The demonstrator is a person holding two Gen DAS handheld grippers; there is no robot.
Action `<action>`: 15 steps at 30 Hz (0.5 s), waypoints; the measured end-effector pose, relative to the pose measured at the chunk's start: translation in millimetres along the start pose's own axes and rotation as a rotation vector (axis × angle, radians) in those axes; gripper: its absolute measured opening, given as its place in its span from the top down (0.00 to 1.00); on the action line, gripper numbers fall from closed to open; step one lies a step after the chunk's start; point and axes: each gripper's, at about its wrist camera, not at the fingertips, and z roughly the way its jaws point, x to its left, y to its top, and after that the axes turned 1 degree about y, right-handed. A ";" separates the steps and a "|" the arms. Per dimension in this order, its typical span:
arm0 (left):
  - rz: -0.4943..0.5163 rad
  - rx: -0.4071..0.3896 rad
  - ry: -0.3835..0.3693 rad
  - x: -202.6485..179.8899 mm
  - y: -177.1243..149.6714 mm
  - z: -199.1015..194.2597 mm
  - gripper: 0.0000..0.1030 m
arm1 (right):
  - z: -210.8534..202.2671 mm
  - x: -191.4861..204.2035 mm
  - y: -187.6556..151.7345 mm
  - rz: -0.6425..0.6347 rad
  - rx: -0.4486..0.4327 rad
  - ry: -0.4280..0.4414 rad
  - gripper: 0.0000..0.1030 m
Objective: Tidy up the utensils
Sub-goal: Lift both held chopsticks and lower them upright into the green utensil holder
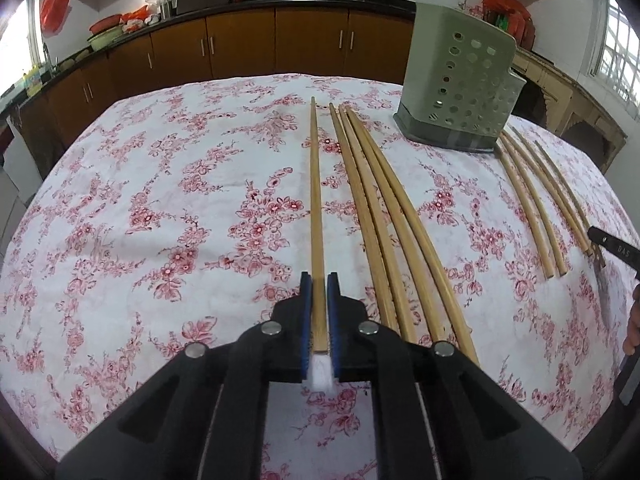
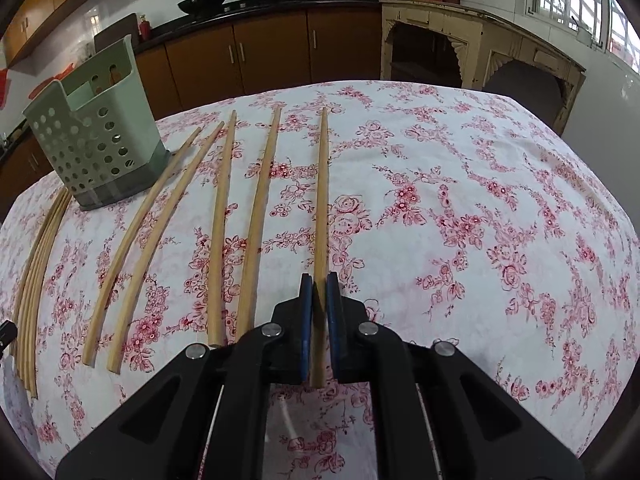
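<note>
Wooden chopsticks lie in rows on a floral tablecloth (image 1: 160, 200). My left gripper (image 1: 319, 284) is shut on one chopstick (image 1: 316, 200), which runs straight away from me between the blue pads. Right of it lie three loose chopsticks (image 1: 384, 216). My right gripper (image 2: 319, 285) is shut on another chopstick (image 2: 322, 200) the same way. Several loose chopsticks (image 2: 224, 220) lie to its left. A pale green perforated utensil holder (image 1: 460, 80) stands upright at the far side of the table, also seen as the holder (image 2: 96, 148) in the right wrist view.
More chopsticks (image 1: 536, 200) lie right of the holder, near the other gripper's black body (image 1: 612, 248) at the frame edge. Brown kitchen cabinets (image 1: 240, 44) line the wall beyond the table. A cream sideboard (image 2: 480, 40) stands behind the table's far right.
</note>
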 end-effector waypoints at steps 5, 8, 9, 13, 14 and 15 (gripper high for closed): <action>0.011 0.001 -0.013 4.3 6.6 -8.0 0.92 | -14.9 -5.4 5.5 0.017 -0.037 0.016 0.93; 0.027 -0.041 -0.009 7.3 13.9 -23.3 0.92 | -34.0 -5.9 10.2 -0.002 -0.097 0.010 0.93; 0.030 -0.054 -0.007 8.4 15.9 -27.5 0.92 | -39.4 -6.9 11.8 -0.004 -0.114 0.013 0.93; 0.023 -0.151 -0.002 14.8 31.0 -56.4 0.92 | -61.2 -8.5 19.7 -0.010 -0.187 0.023 0.93; 0.016 -0.173 -0.003 16.5 34.5 -62.8 0.92 | -67.8 -8.5 22.5 -0.012 -0.210 0.025 0.93; 0.010 -0.193 -0.005 18.2 37.6 -68.6 0.92 | -75.0 -8.3 25.7 -0.017 -0.238 0.027 0.93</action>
